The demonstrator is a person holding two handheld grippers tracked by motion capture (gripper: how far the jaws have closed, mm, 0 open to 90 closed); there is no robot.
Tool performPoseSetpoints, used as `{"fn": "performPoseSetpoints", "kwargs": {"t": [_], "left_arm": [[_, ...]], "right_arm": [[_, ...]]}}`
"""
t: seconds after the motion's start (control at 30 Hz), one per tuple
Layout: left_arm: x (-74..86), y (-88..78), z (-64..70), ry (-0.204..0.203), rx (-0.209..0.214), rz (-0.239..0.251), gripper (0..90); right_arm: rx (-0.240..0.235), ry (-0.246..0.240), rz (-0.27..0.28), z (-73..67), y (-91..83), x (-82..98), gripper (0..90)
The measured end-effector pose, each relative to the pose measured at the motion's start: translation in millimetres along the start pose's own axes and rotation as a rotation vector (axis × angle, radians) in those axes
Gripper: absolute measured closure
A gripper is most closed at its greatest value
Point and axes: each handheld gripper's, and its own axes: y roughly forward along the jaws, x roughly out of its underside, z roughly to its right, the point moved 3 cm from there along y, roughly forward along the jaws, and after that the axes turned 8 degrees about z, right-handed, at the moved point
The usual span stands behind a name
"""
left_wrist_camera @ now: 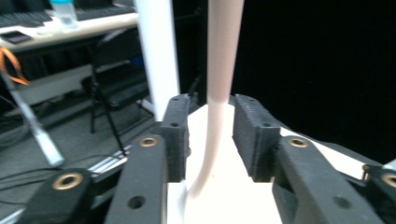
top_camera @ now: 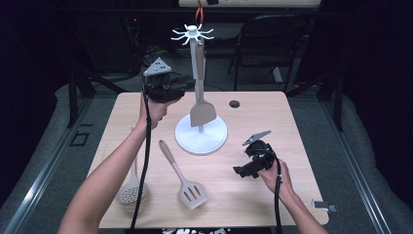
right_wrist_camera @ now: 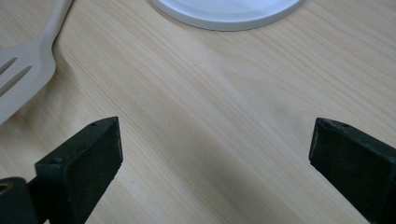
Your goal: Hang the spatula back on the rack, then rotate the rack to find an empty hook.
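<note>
Hanging from the white stand (top_camera: 200,87), the solid spatula (top_camera: 201,100) points its long axis straight down, blade just above the stand's round base. From the high view, the left gripper (top_camera: 182,84) sits right beside that handle on its left, while the right gripper (top_camera: 242,171) rests low over the table (top_camera: 253,117), well apart. 2 more utensils lie flat: a slotted spatula (top_camera: 185,181) and a skimmer (top_camera: 130,187).

Along the left gripper view, the handle (left_wrist_camera: 218,93) runs upright between the 2 jaws, with a gap on each side, so nothing is clamped; the pole (left_wrist_camera: 159,51) stands behind.

Along the right gripper view, jaws spread wide over bare wood, holding nothing.
</note>
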Motion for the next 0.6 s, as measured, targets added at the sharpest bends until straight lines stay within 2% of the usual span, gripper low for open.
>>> {"fn": "performPoseSetpoints", "kwargs": {"t": [0.1,0.2,0.6], "left_arm": [[-2.9,-5.4,-1.4,0.020,-0.037,0.014,79.2],[-7.0,-9.4,-2.1,0.042,-0.056,0.014,85.7],[-31.4,-16.8,-0.5,0.097,-0.100,0.043,89.0]], "right_arm": [[0.001,-0.001,-0.003,0.1,0.2,0.0,2.6],[0.007,-0.002,-0.008,0.0,0.7,0.3,2.8],[0.007,-0.008,-0.014,0.7,1.5,0.3,2.9]]}}
